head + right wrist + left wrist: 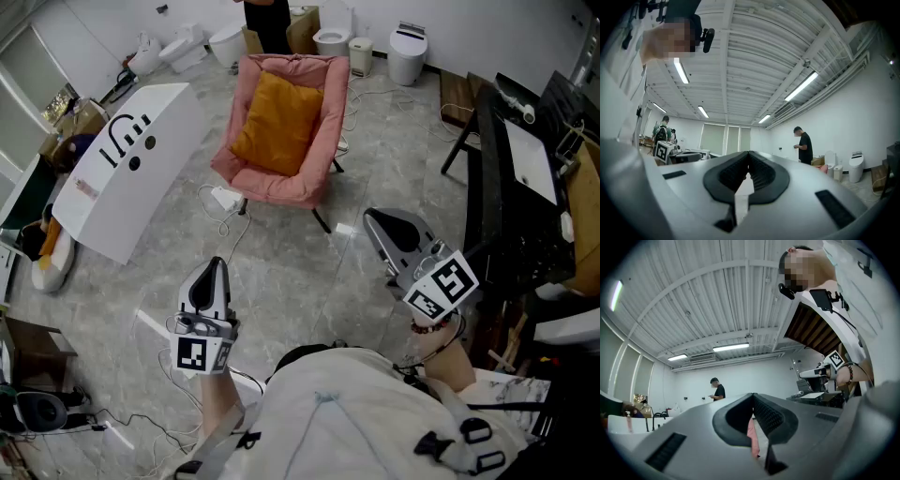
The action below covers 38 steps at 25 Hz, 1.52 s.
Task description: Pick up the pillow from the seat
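Observation:
An orange pillow [277, 122] leans on the back of a pink folding chair [315, 150] at the top middle of the head view. My left gripper [214, 265] hovers over the floor well in front of the chair, jaws shut and empty. My right gripper [375, 217] is off to the chair's front right, also shut with nothing held. In the left gripper view the shut left gripper [753, 401] points slightly up, and a pink strip of the chair [752, 437] shows below the tips. The right gripper view has its shut gripper [748, 161] aimed at the far wall.
A white board with black marks [127, 164] leans at the left. Cables and a white power strip [226, 198] lie on the floor near the chair. A dark table [525, 178] stands at the right. A person in black [803, 146] stands behind the chair, by white toilets [407, 52].

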{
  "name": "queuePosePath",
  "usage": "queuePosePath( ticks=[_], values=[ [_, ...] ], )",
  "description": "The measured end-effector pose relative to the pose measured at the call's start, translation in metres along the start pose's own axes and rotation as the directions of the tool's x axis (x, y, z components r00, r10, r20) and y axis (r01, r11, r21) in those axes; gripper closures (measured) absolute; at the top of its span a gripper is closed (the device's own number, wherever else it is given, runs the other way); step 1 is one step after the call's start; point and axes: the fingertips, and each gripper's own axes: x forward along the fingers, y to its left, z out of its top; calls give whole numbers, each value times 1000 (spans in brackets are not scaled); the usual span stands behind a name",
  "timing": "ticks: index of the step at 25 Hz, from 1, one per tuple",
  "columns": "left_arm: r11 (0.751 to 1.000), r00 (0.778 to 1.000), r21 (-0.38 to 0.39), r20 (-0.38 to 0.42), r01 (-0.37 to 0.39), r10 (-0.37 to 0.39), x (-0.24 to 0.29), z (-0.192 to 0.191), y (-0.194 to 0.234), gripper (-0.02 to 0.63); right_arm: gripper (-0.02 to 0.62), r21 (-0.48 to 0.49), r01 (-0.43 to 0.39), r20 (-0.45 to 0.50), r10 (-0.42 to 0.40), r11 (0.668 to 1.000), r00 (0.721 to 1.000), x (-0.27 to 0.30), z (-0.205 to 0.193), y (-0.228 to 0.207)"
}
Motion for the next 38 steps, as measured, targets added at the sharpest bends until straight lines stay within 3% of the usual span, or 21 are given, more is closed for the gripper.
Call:
queuePosePath(
  ticks=[6,16,20,25,38],
  values=[
    [999,1000,28,-14,21,-20,23,-3,12,604,578,-14,-22,5,22,1000,1000,21,-2,-8],
    [999,998,1,-48,42,-42,37,-14,6,604,578,42,-28,-27,29,999,999,10,-20,-20],
    [999,999,-17,-23,47,-47,48,-12,2,604,578,35,-16,-39,18,999,999,2,-23,-32],
    [999,996,-21,-77,44,-45,55,-18,-9,604,578,47,-21,-55,24,999,998,-5,-27,-43],
    [999,998,-50,-68,0,-4,55,-18,-10,604,577,56,-33,-74,37,998,997,-6,-39,-49]
  ],
)
